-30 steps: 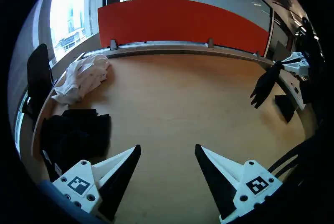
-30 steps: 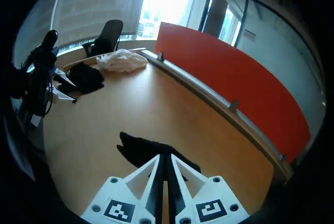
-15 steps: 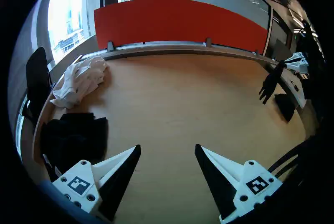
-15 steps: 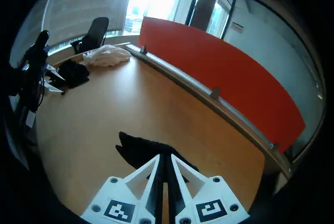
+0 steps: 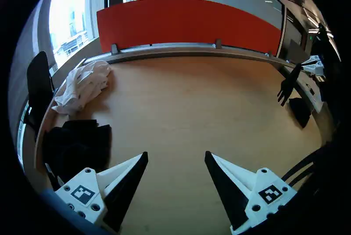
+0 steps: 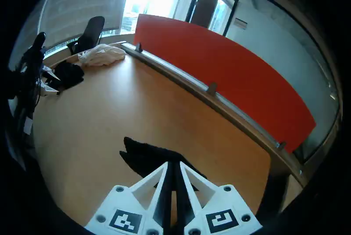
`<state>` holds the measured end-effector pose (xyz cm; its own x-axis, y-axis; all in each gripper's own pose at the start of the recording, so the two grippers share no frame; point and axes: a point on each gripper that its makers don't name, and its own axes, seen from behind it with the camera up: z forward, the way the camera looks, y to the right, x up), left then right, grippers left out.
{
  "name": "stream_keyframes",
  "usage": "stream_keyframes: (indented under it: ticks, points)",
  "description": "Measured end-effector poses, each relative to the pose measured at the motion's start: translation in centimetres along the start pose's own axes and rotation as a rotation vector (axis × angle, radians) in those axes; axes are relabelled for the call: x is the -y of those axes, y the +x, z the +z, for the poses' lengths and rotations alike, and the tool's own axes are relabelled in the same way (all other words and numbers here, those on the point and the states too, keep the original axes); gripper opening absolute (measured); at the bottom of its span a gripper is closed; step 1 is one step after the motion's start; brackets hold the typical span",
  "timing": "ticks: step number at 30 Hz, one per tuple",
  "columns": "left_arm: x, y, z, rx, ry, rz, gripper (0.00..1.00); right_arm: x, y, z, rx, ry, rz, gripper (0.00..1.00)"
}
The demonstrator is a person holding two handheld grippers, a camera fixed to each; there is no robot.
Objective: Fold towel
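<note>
- The right tongs (image 6: 174, 165) are closed, their tips together, pinching a dark towel (image 6: 147, 158). It bunches out just past the tips, above the bench (image 6: 131, 103).
- In the left gripper view the same towel (image 5: 288, 87) hangs limp and narrow from those tongs, clear of the wood at the far right edge. A second dark thing (image 5: 300, 111) lies on the bench just below it; I cannot tell what it is.
- The left tongs (image 5: 175, 153) stand wide open with nothing between them, low over the near edge and well apart from the towel.
- Step in hand, as I judge it: the towel is picked up and held aloft, with no fold begun.
- The next move calls for bringing it over the bare middle of the bench and laying it flat. The open tongs would need to take a second corner, since it hangs bunched.
- Farther out, near the left tongs, sits a black pile (image 5: 74, 143), with a white cloth (image 5: 83, 86) beyond it and a red screen (image 5: 188, 22) along the back.
</note>
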<state>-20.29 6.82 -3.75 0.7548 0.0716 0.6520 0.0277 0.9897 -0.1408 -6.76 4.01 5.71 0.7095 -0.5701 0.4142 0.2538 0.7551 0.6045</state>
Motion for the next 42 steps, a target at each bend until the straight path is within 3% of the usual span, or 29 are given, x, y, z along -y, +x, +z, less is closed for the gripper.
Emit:
stream_keyframes:
  ticks: [22, 42]
  points:
    - [-1.0, 0.8, 0.5, 0.012, 0.007, 0.027, 0.96, -8.3, -4.7, -1.3, 0.065, -0.107, 0.049, 0.04]
    - [-1.9, 1.6, 0.6, 0.018, 0.010, 0.048, 0.96, -11.6, -8.1, -1.8, 0.121, -0.129, 0.074, 0.04]
